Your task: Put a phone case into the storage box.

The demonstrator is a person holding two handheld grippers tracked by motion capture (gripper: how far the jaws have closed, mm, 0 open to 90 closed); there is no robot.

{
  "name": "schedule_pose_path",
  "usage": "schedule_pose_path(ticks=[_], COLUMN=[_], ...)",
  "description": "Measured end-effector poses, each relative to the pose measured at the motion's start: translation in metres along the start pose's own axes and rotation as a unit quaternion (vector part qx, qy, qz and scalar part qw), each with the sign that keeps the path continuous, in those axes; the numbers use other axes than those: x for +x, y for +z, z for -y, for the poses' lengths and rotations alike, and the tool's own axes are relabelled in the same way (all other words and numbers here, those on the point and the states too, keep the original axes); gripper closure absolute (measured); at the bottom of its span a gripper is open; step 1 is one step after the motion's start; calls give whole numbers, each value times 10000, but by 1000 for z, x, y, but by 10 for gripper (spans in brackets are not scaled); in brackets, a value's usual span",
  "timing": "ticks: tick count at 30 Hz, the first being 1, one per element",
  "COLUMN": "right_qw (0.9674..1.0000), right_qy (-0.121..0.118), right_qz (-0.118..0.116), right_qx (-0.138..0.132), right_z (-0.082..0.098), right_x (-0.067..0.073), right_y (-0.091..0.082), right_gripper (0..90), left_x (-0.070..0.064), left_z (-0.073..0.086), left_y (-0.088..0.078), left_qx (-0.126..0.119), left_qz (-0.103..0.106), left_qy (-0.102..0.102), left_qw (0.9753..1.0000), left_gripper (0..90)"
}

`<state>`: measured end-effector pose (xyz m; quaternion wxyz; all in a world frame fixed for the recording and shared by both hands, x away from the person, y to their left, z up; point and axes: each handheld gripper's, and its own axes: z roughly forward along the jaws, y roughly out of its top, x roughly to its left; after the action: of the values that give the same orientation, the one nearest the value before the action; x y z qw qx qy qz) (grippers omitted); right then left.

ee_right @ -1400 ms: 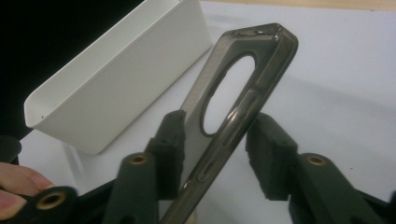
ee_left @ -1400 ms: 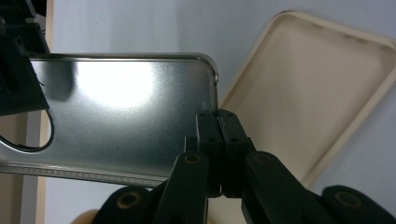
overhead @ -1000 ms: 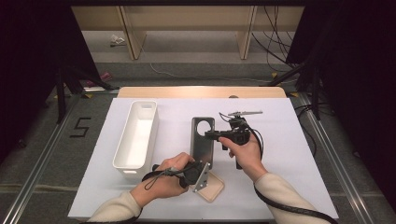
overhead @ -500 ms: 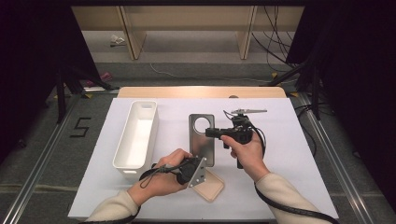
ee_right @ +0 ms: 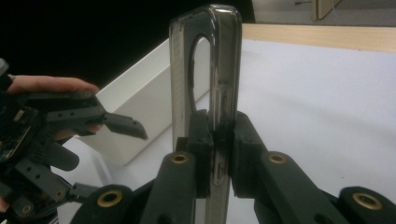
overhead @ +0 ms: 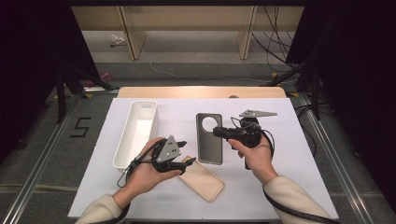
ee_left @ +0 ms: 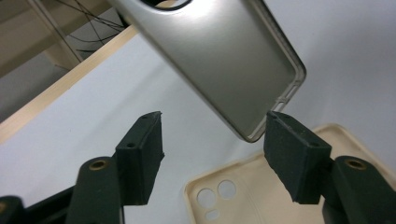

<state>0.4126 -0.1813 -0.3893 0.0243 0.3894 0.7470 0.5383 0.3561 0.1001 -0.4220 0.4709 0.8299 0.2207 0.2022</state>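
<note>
two phone cases are in play on the white table (overhead: 299,186). the right gripper (overhead: 218,133) clamps the edge of the grey case (overhead: 209,140), its jaws pinched tight on the thin side wall, as the right gripper view shows with the case standing on edge between the pads (ee_right: 201,140). in the high view this grey case sits between the two hands, its round camera hole toward the far side. the left gripper (overhead: 183,151) has just been opening its jaws; they now stand moderately wide with nothing pressed between them, and in the left gripper view the grey case's near corner hangs just beyond the fingertips. the beige case (overhead: 201,178) lies flat on the table just beside and below the left gripper. a white tray (overhead: 137,130) stands to the left of both, near the left hand (overhead: 144,172).
</note>
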Motion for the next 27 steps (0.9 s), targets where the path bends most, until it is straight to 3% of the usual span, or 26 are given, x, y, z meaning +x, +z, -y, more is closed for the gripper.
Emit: schedule_pose_path(ticks=[8, 18, 27], right_qw=[9998, 9997, 9998], right_qy=[-191, -223, -206], right_qz=[-28, -68, -62], right_qx=[-1, 11, 10], right_z=[8, 12, 13], right_x=[4, 10, 11], right_y=[-6, -6, -6], right_gripper=[813, 813, 812], left_x=[3, 8, 10], left_z=[-4, -23, -42], left_y=[-3, -3, 4], left_qx=[-285, -676, -783], left_qz=[-62, -203, -330], left_qy=[-416, -1054, -1287], left_qw=[9987, 9919, 9880], left_gripper=[359, 396, 474])
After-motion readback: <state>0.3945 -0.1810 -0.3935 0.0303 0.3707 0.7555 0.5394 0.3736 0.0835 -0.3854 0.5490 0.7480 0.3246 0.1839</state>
